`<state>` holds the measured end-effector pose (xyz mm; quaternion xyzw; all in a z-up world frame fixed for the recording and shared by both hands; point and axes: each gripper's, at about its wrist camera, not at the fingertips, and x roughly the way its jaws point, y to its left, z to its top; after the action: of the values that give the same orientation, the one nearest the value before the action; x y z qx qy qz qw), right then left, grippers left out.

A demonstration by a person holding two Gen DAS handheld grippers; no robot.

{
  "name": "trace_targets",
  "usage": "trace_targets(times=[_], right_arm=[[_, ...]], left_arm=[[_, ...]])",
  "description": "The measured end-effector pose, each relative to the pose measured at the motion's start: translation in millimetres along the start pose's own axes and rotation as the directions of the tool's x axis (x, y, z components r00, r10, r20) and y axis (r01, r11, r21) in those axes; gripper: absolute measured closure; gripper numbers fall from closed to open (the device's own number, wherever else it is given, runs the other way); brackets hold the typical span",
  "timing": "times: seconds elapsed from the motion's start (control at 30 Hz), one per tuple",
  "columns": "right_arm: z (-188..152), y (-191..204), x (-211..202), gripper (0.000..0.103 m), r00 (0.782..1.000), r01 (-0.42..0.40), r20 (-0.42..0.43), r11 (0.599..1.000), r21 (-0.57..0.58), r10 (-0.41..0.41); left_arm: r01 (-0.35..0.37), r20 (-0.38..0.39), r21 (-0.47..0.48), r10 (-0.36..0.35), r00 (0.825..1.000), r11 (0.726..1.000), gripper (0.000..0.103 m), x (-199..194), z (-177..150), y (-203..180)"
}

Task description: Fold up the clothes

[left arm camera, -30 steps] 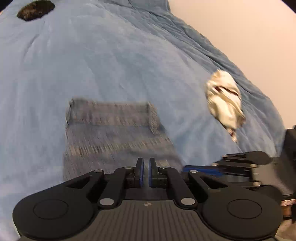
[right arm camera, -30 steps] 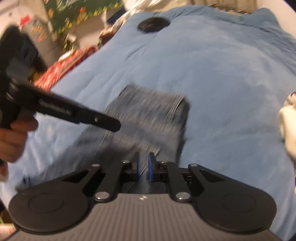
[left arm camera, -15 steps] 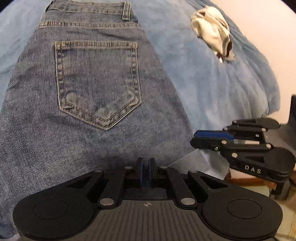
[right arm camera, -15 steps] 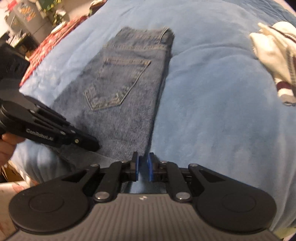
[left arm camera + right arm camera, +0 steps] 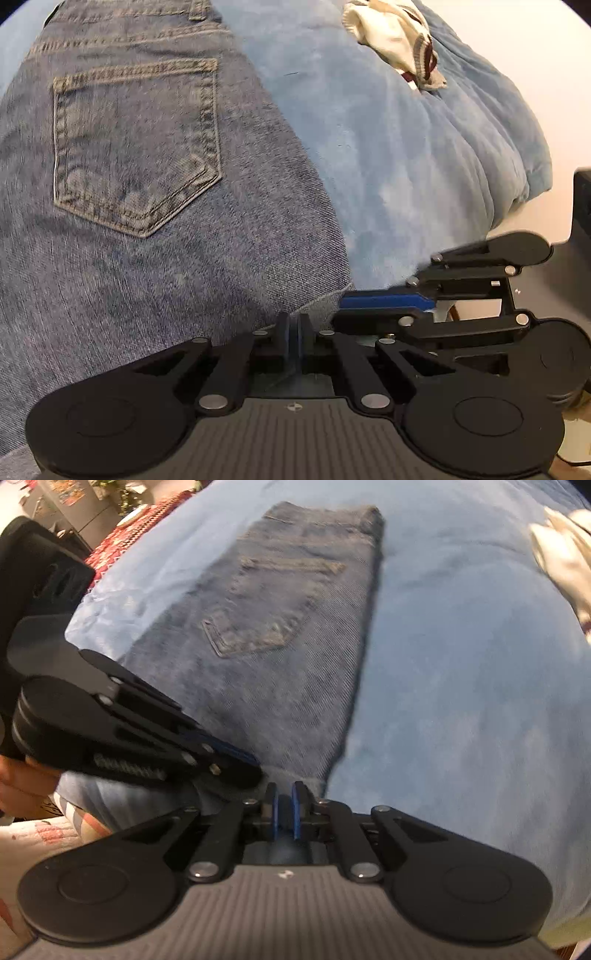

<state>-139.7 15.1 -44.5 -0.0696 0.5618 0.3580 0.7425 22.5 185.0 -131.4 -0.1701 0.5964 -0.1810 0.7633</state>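
Note:
Blue jeans [image 5: 155, 192] lie flat on the blue bedspread [image 5: 406, 155], back pocket up, waistband at the far end. They also show in the right wrist view [image 5: 295, 635]. My left gripper [image 5: 294, 334] is shut on the near edge of the jeans. My right gripper [image 5: 283, 812] is shut on the same near edge, close beside the left one. The right gripper shows side-on in the left wrist view [image 5: 384, 301]; the left one shows in the right wrist view [image 5: 221, 757].
A crumpled white garment with dark red trim [image 5: 395, 40] lies on the bedspread at the far right, also in the right wrist view [image 5: 565, 554]. The bed's right edge drops off by a pale wall [image 5: 535, 66]. Red patterned cloth [image 5: 122, 542] and clutter stand left of the bed.
Both grippers have come down from above the bed to the near edge of the jeans and closed on the denim. The jeans now fill the left wrist view.

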Motion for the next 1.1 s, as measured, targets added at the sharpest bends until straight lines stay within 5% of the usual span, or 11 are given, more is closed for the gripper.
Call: trace_targets(times=[0.1,0.27,0.4,0.47,0.6,0.7,0.77,0.9,1.03,1.1], right_arm=[[3,-3,-7,0.097,1.0,-0.015,0.0,1.0,0.026,0.015],[13,2,-23,0.092,1.0,-0.007,0.027,0.998,0.062,0.006],[22,5,-33,0.089,0.999,0.009,0.047,0.996,0.094,-0.013],[26,7,-38,0.078,0.998,0.017,0.057,0.994,0.11,-0.023],[35,10,-48,0.07,0.996,0.031,0.076,0.989,0.142,-0.043],[45,11,-46,0.054,0.993,0.052,0.099,0.987,0.154,-0.068],[51,11,-45,0.034,0.989,0.071,0.114,0.983,0.167,-0.091],[63,13,-47,0.013,0.973,0.134,0.167,0.98,0.148,-0.159],[78,17,-42,0.002,0.955,0.205,0.191,0.971,0.126,-0.226],[85,17,-42,0.001,0.935,0.267,0.205,0.956,0.125,-0.288]], left_arm=[[0.002,-0.02,-0.023,-0.002,1.0,1.0,0.099,-8,2,0],[-0.054,-0.031,-0.028,0.054,0.998,0.998,0.076,-33,6,-13],[-0.105,-0.016,-0.036,0.104,0.994,0.994,0.073,-55,10,-21],[-0.155,-0.004,-0.052,0.155,0.988,0.987,0.059,-63,12,-25],[-0.262,0.042,-0.048,0.264,0.964,0.964,0.051,-84,10,-24],[-0.315,0.078,-0.057,0.319,0.945,0.947,0.04,-92,15,-20],[-0.351,0.114,-0.06,0.356,0.927,0.934,0.036,-94,19,-17],[-0.3,0.256,-0.02,0.295,0.92,0.954,0.034,-103,23,-6],[-0.232,0.277,-0.019,0.228,0.933,0.973,0.023,-112,33,10],[-0.265,0.299,-0.034,0.263,0.917,0.964,0.023,-117,35,15]])
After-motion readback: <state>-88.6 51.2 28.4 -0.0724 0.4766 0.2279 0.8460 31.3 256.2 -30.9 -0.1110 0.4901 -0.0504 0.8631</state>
